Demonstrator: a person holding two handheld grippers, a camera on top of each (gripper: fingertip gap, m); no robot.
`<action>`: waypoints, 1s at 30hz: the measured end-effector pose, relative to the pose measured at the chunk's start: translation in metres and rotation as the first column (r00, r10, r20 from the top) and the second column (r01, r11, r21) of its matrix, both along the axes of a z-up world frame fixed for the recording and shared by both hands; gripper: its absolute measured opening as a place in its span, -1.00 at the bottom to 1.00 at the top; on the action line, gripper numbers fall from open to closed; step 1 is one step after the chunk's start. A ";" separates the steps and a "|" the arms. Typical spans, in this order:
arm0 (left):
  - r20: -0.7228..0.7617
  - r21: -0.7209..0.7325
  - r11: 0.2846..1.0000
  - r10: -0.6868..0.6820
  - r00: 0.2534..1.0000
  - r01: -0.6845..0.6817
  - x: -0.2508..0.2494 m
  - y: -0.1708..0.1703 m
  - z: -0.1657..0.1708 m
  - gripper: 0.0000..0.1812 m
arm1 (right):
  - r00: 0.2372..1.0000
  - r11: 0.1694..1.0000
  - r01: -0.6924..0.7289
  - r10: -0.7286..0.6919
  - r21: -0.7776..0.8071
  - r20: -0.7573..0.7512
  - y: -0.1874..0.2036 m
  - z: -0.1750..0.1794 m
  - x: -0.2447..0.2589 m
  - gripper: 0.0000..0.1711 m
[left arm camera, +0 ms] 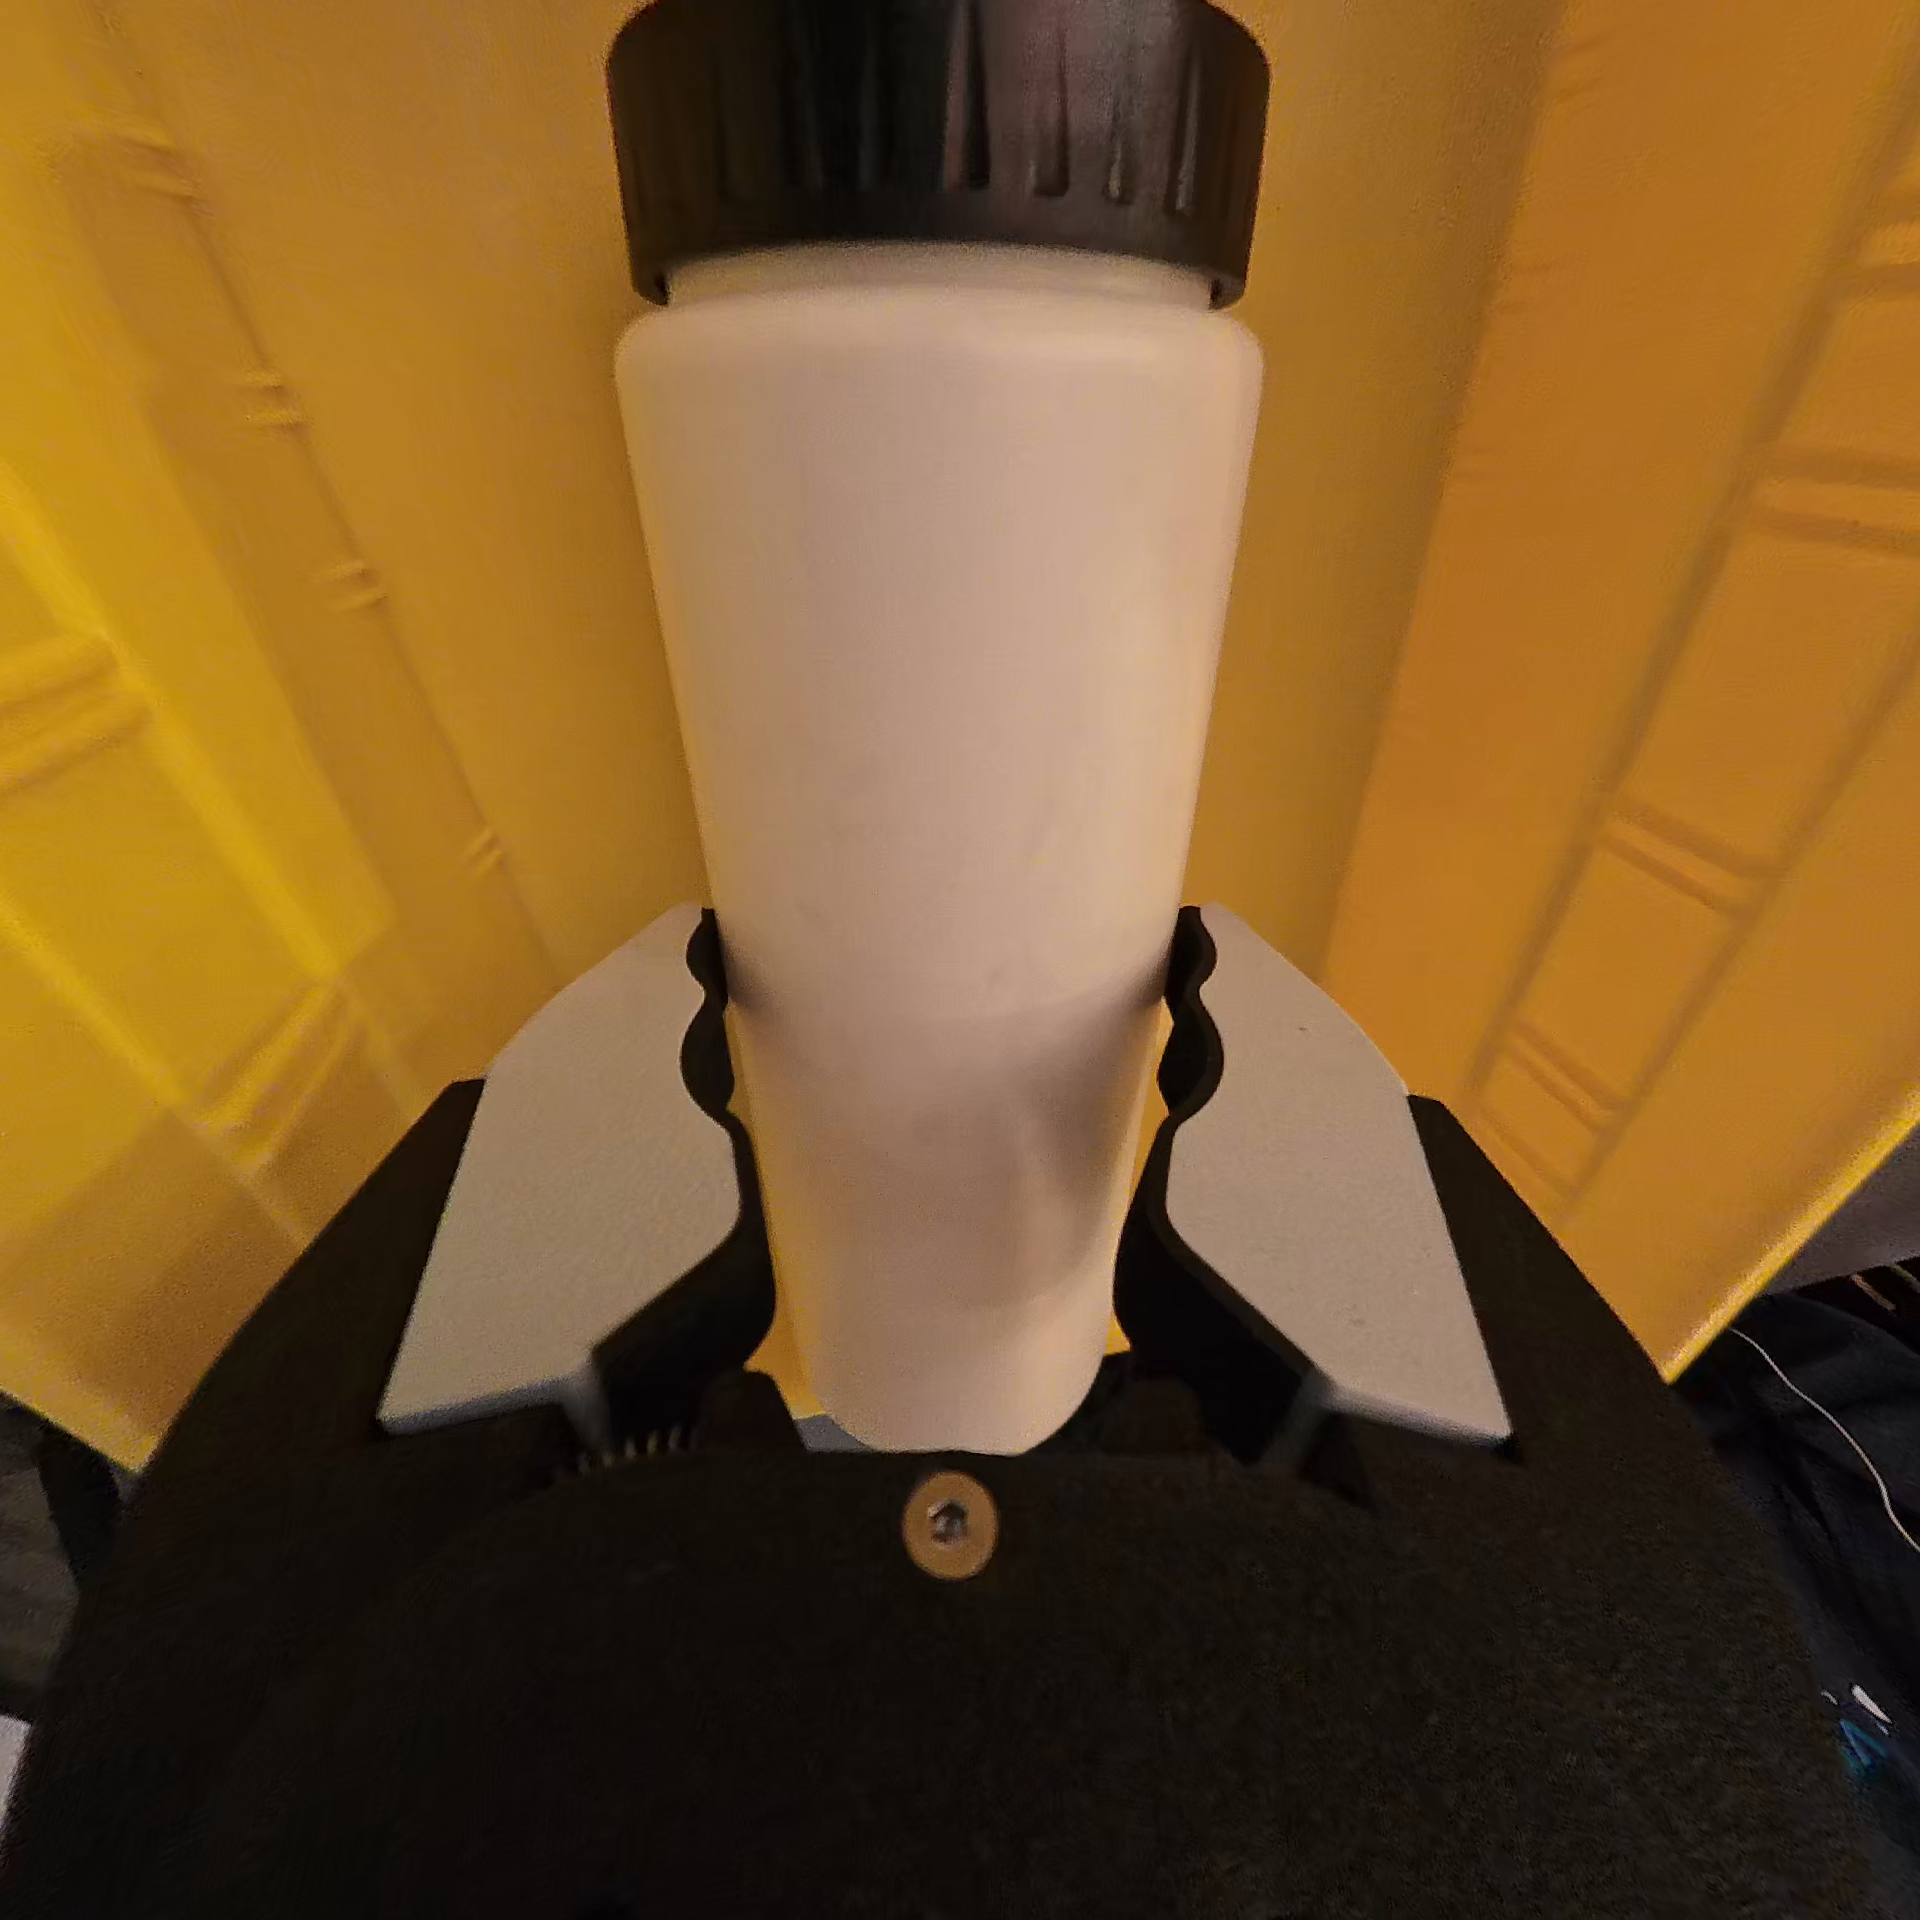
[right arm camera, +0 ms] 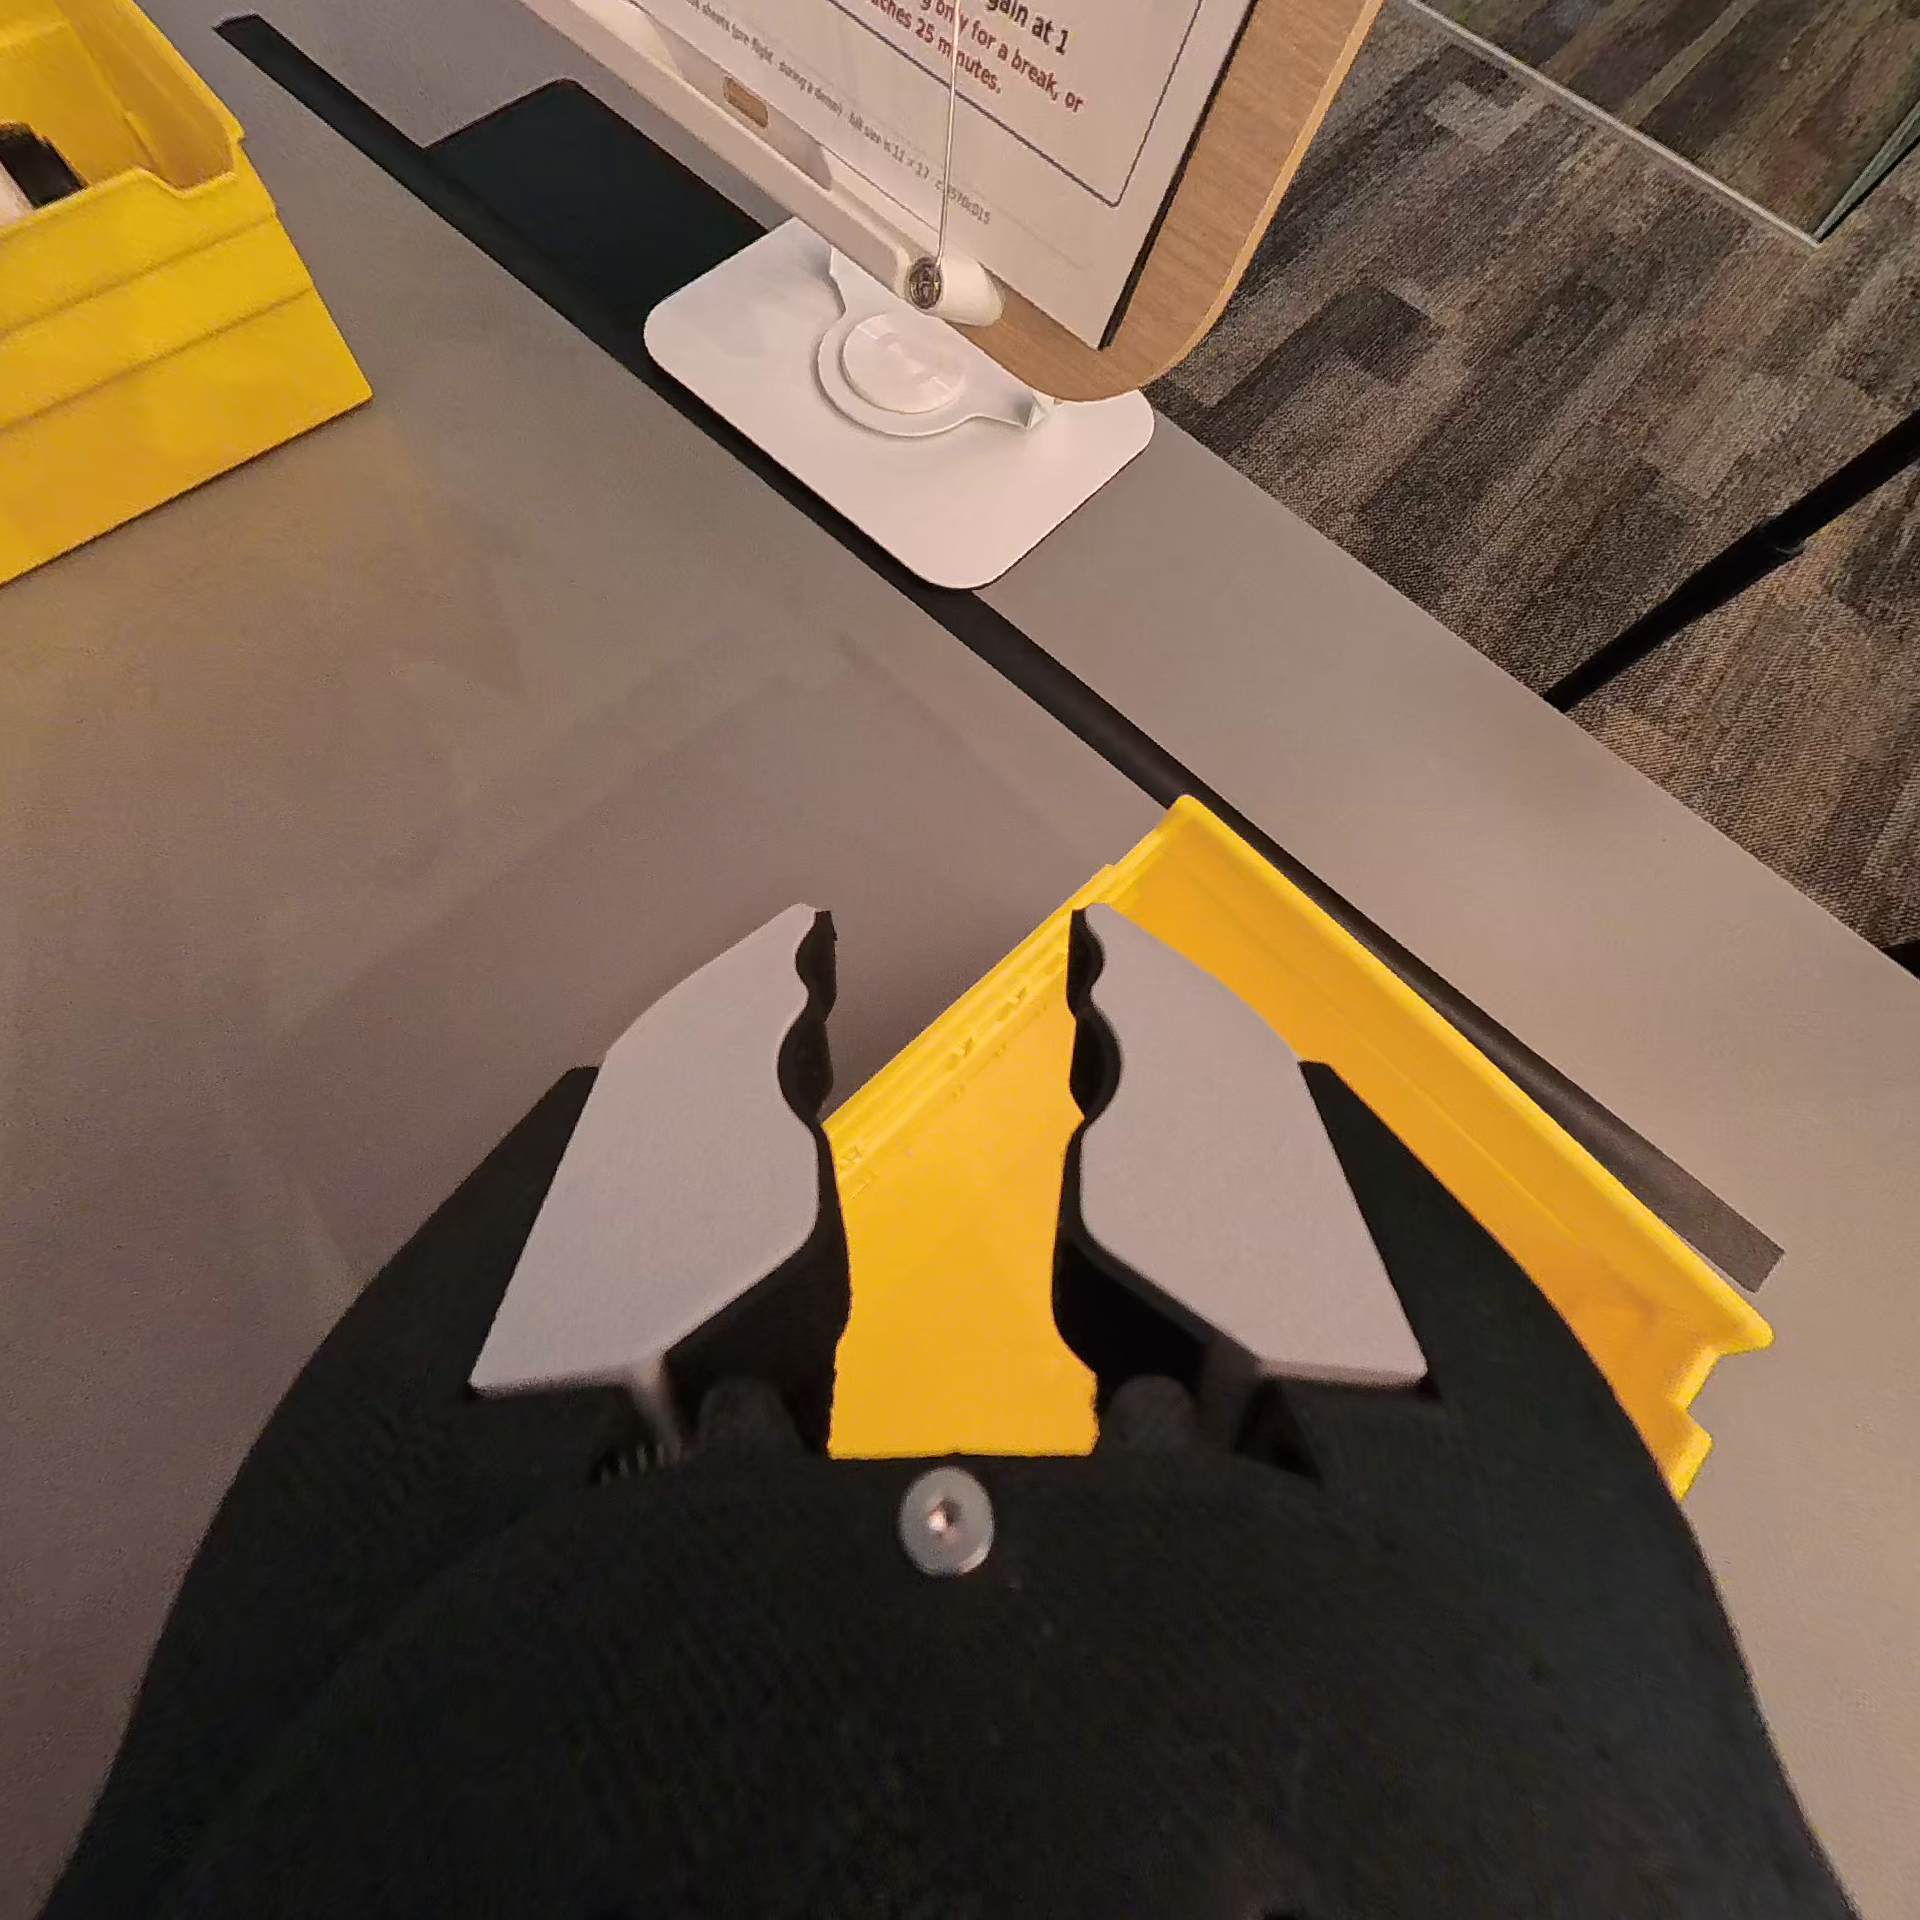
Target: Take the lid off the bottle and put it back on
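I have the white bottle (left arm camera: 940,748) clamped low on its body in the left gripper (left arm camera: 948,971), the jaws pressed against both sides of it, with its base tucked back toward the gripper's throat. The black ribbed lid (left arm camera: 940,145) sits on the far end and looks fully seated, its skirt flush over the neck. Behind the bottle is the inside of a yellow bin (left arm camera: 312,520), so I seem to be holding it in or just over that bin.

My right gripper (right arm camera: 951,940) has its jaws parted and holds nothing; between them I see only the corner of another yellow bin (right arm camera: 1351,1049) and the grey counter (right arm camera: 416,779). The bottle does not show in the right wrist view, so the 2 grippers are well apart.

I judge this as either the start, before unscrewing, or the end, with the lid back on; the pictures alone do not settle it. If it is the start, the next move calls for bringing the right jaws squarely across the lid's ribs, closing firmly, and twisting while the left holds steady.

The bottle and lid carry no brand or label that I can see. A white-based sign stand (right arm camera: 904,436) at the counter's far edge bears printed text, which I leave unread.
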State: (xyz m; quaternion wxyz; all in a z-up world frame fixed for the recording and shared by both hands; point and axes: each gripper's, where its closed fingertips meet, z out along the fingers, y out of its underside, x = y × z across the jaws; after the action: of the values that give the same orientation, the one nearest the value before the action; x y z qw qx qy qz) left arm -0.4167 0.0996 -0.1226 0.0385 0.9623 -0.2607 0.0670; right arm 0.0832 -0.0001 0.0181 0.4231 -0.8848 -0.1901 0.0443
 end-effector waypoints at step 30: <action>0.320 0.248 0.942 -0.300 0.898 0.227 0.110 -0.048 0.179 -0.11 | 0.347 0.928 -0.137 0.372 0.346 -0.861 0.012 0.101 -0.139 -0.31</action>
State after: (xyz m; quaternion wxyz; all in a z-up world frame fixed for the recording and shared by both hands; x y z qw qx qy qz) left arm -0.3063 0.0516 0.0563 -0.0992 0.8888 -0.3972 0.2058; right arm -0.0561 0.0119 0.1187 0.5367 -0.6204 -0.0654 0.5681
